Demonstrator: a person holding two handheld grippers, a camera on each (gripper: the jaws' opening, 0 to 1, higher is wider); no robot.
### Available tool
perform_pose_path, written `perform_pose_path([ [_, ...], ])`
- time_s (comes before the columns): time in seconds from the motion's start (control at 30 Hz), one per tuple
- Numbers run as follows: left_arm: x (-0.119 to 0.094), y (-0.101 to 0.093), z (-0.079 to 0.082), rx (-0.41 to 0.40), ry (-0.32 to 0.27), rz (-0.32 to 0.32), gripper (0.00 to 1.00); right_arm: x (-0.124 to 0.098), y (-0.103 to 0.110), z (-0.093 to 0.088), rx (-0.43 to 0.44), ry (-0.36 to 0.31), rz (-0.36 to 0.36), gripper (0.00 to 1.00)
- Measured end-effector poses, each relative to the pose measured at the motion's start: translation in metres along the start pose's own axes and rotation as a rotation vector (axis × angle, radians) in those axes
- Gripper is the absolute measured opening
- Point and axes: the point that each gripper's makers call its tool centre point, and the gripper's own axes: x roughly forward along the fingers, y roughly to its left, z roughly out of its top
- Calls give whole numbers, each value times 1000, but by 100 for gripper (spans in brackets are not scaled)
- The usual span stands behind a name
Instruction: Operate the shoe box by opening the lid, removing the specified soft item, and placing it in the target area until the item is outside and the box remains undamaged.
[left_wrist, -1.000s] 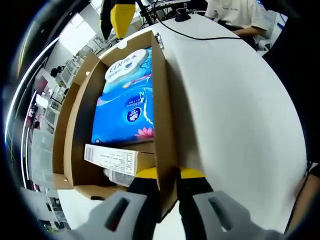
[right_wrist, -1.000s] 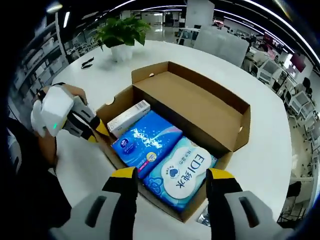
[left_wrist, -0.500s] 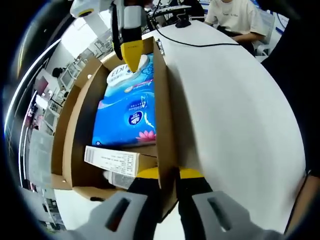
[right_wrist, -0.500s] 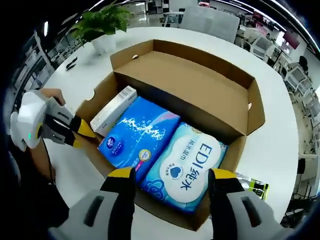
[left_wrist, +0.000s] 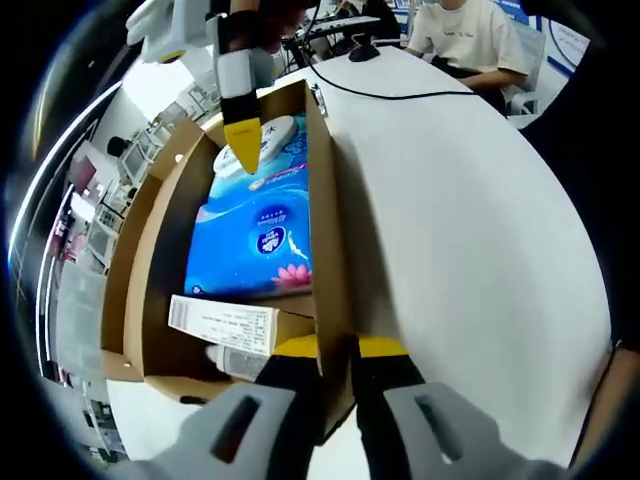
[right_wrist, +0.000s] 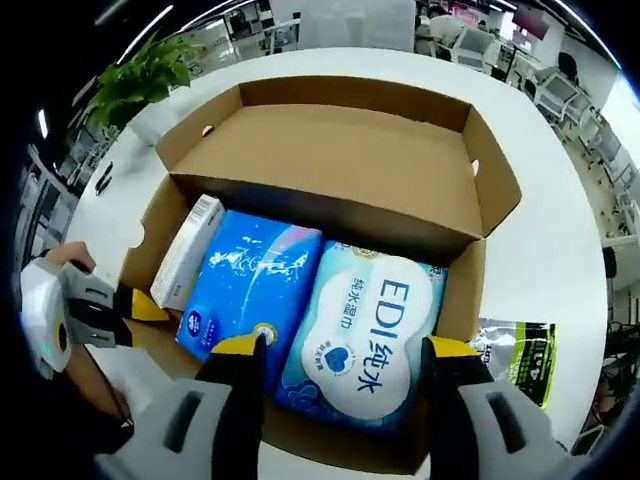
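An open cardboard shoe box (right_wrist: 330, 190) sits on a white round tabletop (left_wrist: 470, 220), its lid folded back and standing up along the far side in the right gripper view. Inside lie three items side by side. One is a pale blue soft pack printed "EDI" (right_wrist: 365, 335), at the end of the box nearest the right gripper. Next to it and touching it is one darker blue soft pack (right_wrist: 240, 290). Beyond that, against the other end wall, lies one slim white carton (right_wrist: 186, 252).

The right gripper (right_wrist: 340, 355) hovers just above the near wall of the box, its two yellow-tipped fingers (right_wrist: 240, 350) spread apart with nothing between them; the EDI pack lies between and just beyond the tips. In the left gripper view this gripper (left_wrist: 243, 150) appears from above, tip pointing down over the EDI pack (left_wrist: 275, 140).

The left gripper (left_wrist: 335, 350) has its fingers (left_wrist: 385, 350) closed on the box's side wall (left_wrist: 325, 240), one finger inside, one outside. In the right gripper view it is seen at the carton end (right_wrist: 120, 305), held by a hand.

One small green and black packet (right_wrist: 515, 355) lies on the tabletop just outside the box. A potted plant (right_wrist: 145, 85) stands farther off. A black cable (left_wrist: 400, 90) crosses the tabletop toward a seated person in a white shirt (left_wrist: 470, 30). Around is an open office with desks and chairs.
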Motion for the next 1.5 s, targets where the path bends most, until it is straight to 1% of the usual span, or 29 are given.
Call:
perform_pose_path([
  [0.07, 0, 0, 0, 1, -6, -1, 9, 2, -3, 0, -13, 13, -24, 64],
  [0.13, -1, -1, 0, 4, -9, -2, 9, 4, -4, 0, -13, 14, -46, 61],
  [0.17, -1, -1, 0, 4, -8, -2, 9, 5, -8, 1, -15, 23, -70, 58],
  [0.2, -1, -1, -1, 8, -4, 1, 9, 5, -15, 3, 12, 25, -131, 54],
  [0.23, 0, -2, -1, 9, -2, 2, 9, 6, -17, 2, 28, 21, -159, 52],
  [0.27, 0, -2, -1, 15, 5, 3, 9, 10, -8, -1, 23, 25, -128, 54],
  [0.33, -1, -2, -2, 12, 8, 4, 9, 12, -7, 3, 37, 27, -132, 59],
  [0.37, -1, -2, -2, 13, 6, 4, 9, 12, -8, 1, 10, 47, -154, 58],
  [0.4, -1, -2, -2, 12, 4, 4, 9, 12, -8, 0, -4, 62, -155, 58],
  [0.57, -1, -3, -3, 11, 7, 5, 9, 15, -9, 1, -19, 116, -170, 58],
  [0.6, -1, -2, -3, 9, 6, 4, 9, 15, -9, 0, -25, 134, -178, 58],
  [0.63, -1, -3, -3, 8, 7, 5, 9, 16, -10, -2, -56, 163, -190, 58],
  [0.7, -2, -3, -4, 2, 10, 5, 9, 17, -9, -3, -82, 184, -191, 58],
  [0.73, -2, -3, -4, 1, 10, 5, 9, 18, -7, -4, -77, 199, -182, 59],
  [0.8, -2, -3, -4, 2, 10, 5, 9, 20, -12, -1, -85, 221, -159, 59],
  [0.87, -2, -4, -4, 3, 11, 5, 9, 20, -13, -1, -65, 223, -144, 59],
  [0.93, -2, -4, -4, 0, 10, 5, 9, 21, -16, 2, -70, 231, -143, 59],
  [1.1, -2, -5, -4, -8, 15, 3, 8, 25, -20, 2, -69, 250, -158, 59],
  [1.2, -2, -5, -4, -16, 17, 1, 8, 27, -22, 2, -65, 269, -188, 60],
  [1.27, -1, -6, -4, -13, 17, -1, 8, 30, -23, 4, -79, 278, -200, 61],
  [1.3, -1, -6, -4, -12, 17, -1, 8, 29, -21, 1, -101, 281, -207, 61],
  [1.4, -1, -6, -4, -12, 16, -2, 8, 27, -18, -1, -133, 240, -215, 62],
  [1.43, -1, -6, -3, -10, 17, -2, 8, 28, -16, -1, -147, 233, -210, 62],
  [1.47, -1, -6, -3, -8, 19, -3, 8, 28, -13, 0, -182, 229, -204, 62],
  [1.5, -1, -6, -3, -4, 21, -4, 8, 28, -13, -1, -180, 232, -212, 62],
])
